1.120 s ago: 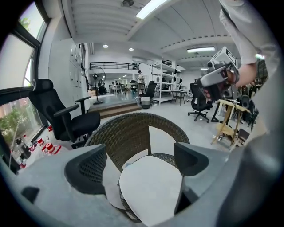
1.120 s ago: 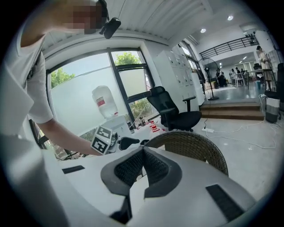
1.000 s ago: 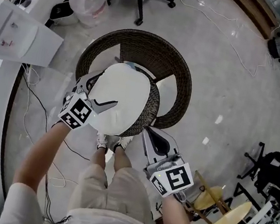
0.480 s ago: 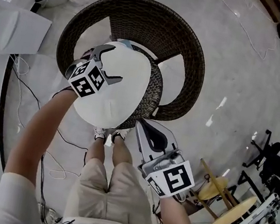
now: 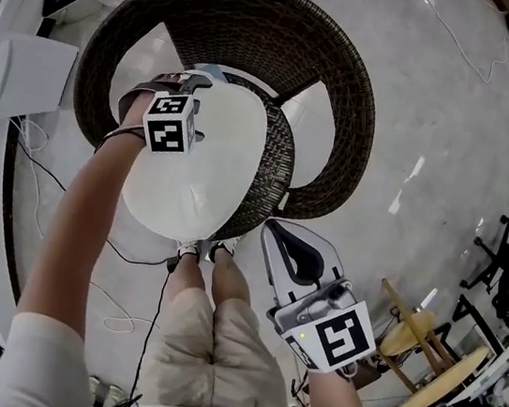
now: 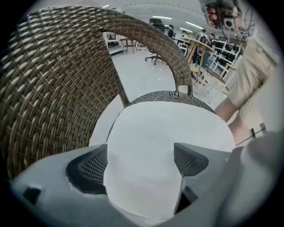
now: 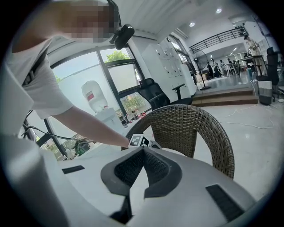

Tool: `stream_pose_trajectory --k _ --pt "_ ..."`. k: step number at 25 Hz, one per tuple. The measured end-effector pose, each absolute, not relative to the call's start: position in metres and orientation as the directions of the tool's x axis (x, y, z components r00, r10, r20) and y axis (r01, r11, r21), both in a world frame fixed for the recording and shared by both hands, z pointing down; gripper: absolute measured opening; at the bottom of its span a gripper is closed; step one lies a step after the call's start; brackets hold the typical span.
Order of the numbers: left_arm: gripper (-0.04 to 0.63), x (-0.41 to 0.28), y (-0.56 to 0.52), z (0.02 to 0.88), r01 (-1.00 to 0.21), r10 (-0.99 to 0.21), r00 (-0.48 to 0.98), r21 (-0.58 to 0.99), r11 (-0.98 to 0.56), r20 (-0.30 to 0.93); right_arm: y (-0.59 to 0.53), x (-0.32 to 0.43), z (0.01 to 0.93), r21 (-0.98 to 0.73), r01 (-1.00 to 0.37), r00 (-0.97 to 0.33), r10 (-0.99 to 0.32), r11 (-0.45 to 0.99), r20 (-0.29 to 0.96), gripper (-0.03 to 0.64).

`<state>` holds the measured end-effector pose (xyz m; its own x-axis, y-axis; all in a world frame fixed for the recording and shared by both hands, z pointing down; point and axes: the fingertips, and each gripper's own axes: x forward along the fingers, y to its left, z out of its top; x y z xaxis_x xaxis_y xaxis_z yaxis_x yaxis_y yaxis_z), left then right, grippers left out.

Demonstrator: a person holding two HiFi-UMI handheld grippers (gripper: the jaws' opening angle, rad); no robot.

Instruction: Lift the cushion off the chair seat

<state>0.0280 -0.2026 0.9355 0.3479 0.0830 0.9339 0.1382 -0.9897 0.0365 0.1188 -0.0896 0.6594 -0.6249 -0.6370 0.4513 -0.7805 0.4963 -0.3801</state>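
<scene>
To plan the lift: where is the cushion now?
In the head view, left of centre, the cushion lies on the wicker chair's seat, the open left claw at its back edge.

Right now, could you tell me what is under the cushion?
The woven seat shows as a dark rim past the cushion edge. The rest of the seat is covered, so anything else beneath is hidden.
</scene>
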Motion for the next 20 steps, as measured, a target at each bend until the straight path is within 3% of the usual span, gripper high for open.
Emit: stream_pose_trajectory --k 9,20 --pt "0.468 0.06 -0.231 0.956 -0.021 0.129 0.383 0.148 -0.989 0.915 -0.082 0.156 0.68 -0.406 -0.809 -0.584 -0.664 0.425 0.468 0.002" --pt "0.468 0.062 -0.233 0.99 -0.011 0.182 0.318 0.196 -0.981 0.93 -0.076 0.175 0.698 -0.423 -0.824 -0.556 -0.678 0.376 0.481 0.002"
